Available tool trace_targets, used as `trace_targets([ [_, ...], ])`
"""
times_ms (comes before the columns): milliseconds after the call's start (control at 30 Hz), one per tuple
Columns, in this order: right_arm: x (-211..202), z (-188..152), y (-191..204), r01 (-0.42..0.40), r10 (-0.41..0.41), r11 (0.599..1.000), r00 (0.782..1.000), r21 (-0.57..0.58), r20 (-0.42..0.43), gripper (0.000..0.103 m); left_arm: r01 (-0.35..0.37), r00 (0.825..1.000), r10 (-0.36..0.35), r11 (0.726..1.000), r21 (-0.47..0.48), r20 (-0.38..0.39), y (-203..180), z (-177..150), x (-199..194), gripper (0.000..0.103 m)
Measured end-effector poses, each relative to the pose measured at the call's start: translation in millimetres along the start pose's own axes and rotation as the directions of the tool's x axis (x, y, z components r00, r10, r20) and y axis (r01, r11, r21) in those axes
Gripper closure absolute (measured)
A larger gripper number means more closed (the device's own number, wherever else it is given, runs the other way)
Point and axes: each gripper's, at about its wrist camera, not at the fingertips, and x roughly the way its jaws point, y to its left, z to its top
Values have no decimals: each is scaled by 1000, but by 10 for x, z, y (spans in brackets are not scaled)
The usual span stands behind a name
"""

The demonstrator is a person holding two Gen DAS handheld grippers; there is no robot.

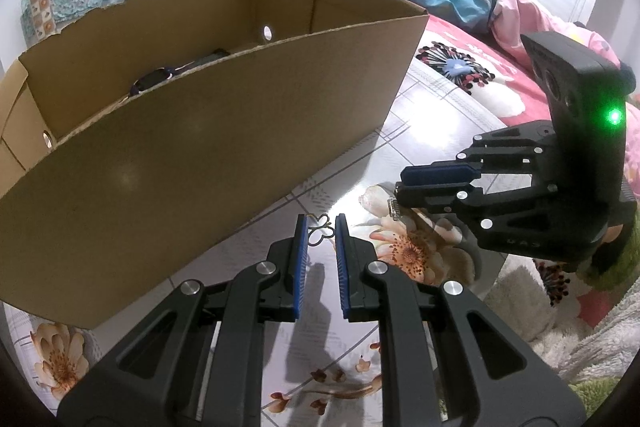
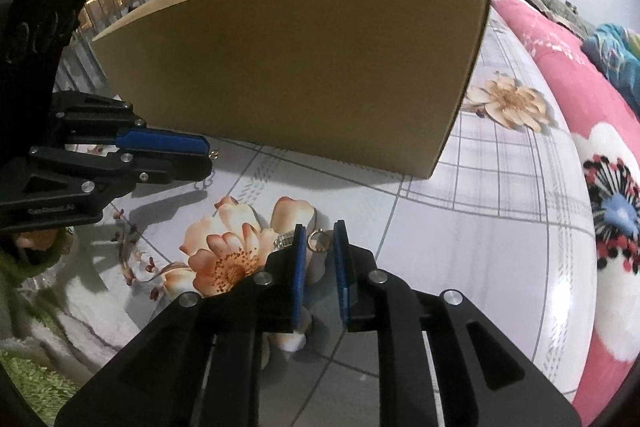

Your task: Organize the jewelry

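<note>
Left tongs (image 1: 322,231) sit apart around a butterfly charm (image 1: 320,230); right tongs (image 2: 320,239) apart around a ring (image 2: 318,241), cardboard box (image 2: 288,67) at 12 o'clock.

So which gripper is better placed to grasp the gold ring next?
Right. The right gripper already brackets the gold ring with open jaws. The left gripper is beside the box, around a butterfly piece.

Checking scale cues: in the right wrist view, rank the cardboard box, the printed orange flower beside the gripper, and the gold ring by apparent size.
1. cardboard box
2. orange flower
3. gold ring, between the open right gripper fingers
</note>
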Motion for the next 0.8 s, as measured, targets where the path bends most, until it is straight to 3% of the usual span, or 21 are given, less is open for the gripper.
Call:
trace_targets([
  [500,-28,-37,-104,-26,26,997,1000,76,10,92,-1,1000,1,1000,2,2,-12,3,-6,90],
  [800,-396,-39,-68,-16,6,995,995,101,96,92,7,999,-9,1000,26,44,-120,16,-214,90],
])
